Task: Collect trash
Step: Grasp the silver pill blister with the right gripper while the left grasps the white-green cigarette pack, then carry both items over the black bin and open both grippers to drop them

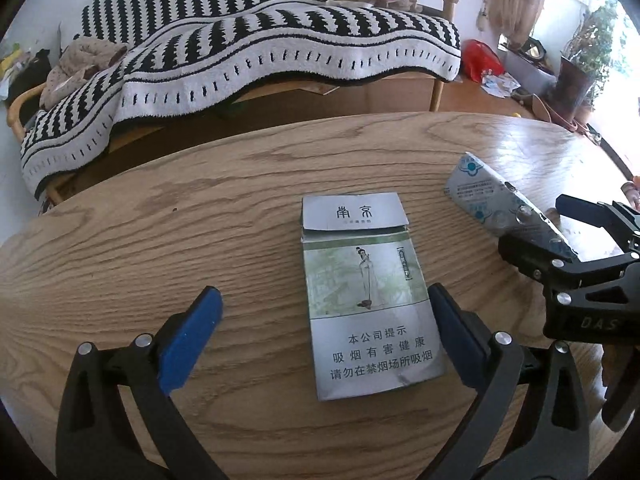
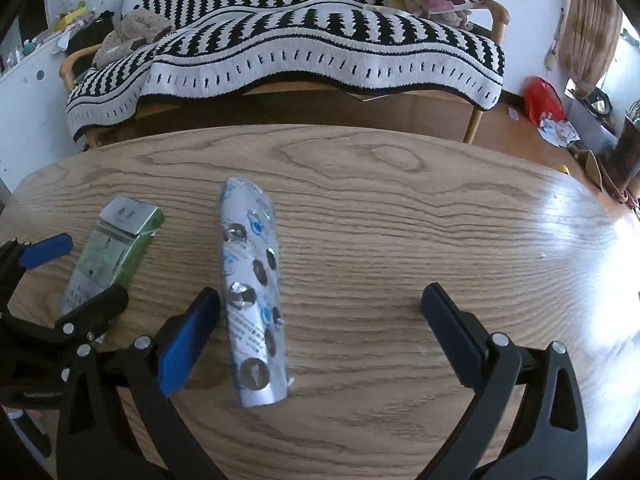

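Observation:
A grey and green cigarette pack (image 1: 370, 296) lies flat on the wooden table (image 1: 200, 216), its lid flipped up. My left gripper (image 1: 326, 328) is open and straddles the pack's near half, the right finger close beside its edge. An empty silver pill blister sheet (image 2: 254, 292) lies lengthwise to the pack's right. My right gripper (image 2: 320, 320) is open around it, with the left finger pad (image 2: 188, 340) next to the sheet. The left wrist view shows the blister sheet (image 1: 496, 200) and the right gripper (image 1: 560, 232) at far right. The right wrist view shows the pack (image 2: 112, 252) at left.
A bench with a black-and-white striped blanket (image 1: 256, 56) stands beyond the table's far edge. A red bag (image 2: 542, 98) and scraps lie on the floor at right, near a potted plant (image 1: 576, 76). The table's right half (image 2: 460, 220) is bare, glossy wood.

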Demonstrator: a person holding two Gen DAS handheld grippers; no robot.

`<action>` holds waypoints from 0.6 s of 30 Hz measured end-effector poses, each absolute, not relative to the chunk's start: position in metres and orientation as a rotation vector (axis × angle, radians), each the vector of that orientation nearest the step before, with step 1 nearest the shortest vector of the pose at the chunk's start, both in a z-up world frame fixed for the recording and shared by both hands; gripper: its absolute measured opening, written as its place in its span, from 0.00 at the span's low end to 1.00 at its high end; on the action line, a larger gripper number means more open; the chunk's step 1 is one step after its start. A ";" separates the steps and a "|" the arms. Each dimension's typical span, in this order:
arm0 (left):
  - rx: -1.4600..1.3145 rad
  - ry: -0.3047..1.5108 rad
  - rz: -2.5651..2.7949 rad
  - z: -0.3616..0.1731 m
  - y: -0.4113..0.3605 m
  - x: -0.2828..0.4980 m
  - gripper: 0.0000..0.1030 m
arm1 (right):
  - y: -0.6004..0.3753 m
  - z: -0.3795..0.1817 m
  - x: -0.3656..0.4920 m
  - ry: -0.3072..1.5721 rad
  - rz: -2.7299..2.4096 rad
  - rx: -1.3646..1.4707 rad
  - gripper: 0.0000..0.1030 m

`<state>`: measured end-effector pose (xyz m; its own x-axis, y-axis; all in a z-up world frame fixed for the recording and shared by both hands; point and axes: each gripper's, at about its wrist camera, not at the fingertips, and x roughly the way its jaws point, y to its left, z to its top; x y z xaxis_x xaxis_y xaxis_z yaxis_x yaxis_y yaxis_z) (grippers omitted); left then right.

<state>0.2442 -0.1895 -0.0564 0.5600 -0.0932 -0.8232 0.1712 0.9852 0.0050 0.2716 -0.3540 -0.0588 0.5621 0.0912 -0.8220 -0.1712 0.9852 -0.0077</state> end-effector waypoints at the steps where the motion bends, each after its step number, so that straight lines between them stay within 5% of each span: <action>1: 0.089 0.964 -0.158 -0.056 -0.190 0.244 0.95 | -0.353 -0.059 0.271 0.961 0.161 -0.093 0.93; 3: 0.094 0.948 -0.172 -0.054 -0.191 0.243 0.86 | -0.352 -0.055 0.267 0.937 0.172 -0.095 0.58; 4: 0.110 0.919 -0.185 -0.050 -0.192 0.241 0.53 | -0.351 -0.051 0.263 0.914 0.174 -0.091 0.19; 18: 0.147 0.849 -0.256 0.028 -0.200 0.144 0.51 | -0.353 0.029 0.153 0.777 0.243 0.049 0.16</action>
